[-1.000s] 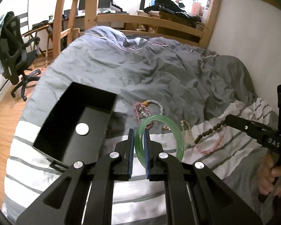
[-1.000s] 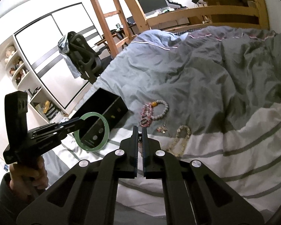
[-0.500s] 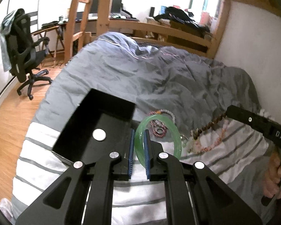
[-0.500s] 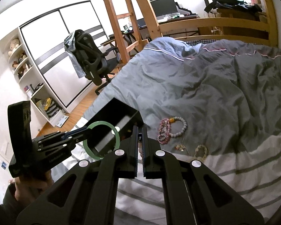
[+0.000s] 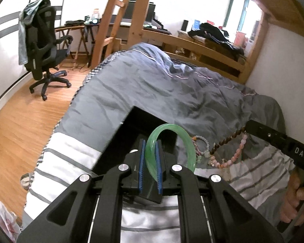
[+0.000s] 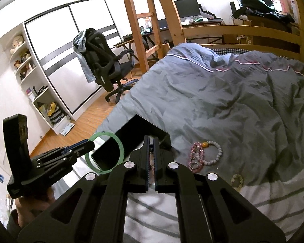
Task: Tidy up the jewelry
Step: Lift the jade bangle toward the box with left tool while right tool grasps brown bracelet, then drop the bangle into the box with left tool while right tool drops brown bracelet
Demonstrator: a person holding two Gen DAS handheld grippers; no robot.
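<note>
My left gripper (image 5: 150,141) is shut on a green bangle (image 5: 184,137), which it holds upright over the open black box (image 5: 123,137) on the striped bedcover. The right wrist view shows that bangle (image 6: 119,145) ahead of the left gripper (image 6: 92,142), above the box (image 6: 135,127). My right gripper (image 6: 151,138) is shut on beaded strands, which show only as a glimpse between its pads. In the left wrist view a brown bead strand (image 5: 227,140) and a pink one (image 5: 238,154) hang from the right gripper (image 5: 247,125). Several bracelets (image 6: 200,156) lie on the grey duvet right of the box.
A small pale bracelet (image 6: 237,180) lies at the stripe's edge. The bed drops off left to a wooden floor with an office chair (image 5: 44,46) and a wooden ladder (image 5: 115,22). A white wall (image 5: 283,60) bounds the bed on the right.
Both grippers have moved left toward the black box. The bangle now hangs over the box instead of over the bracelets. The right gripper has risen a little, and its strands hang clear of the bed.
</note>
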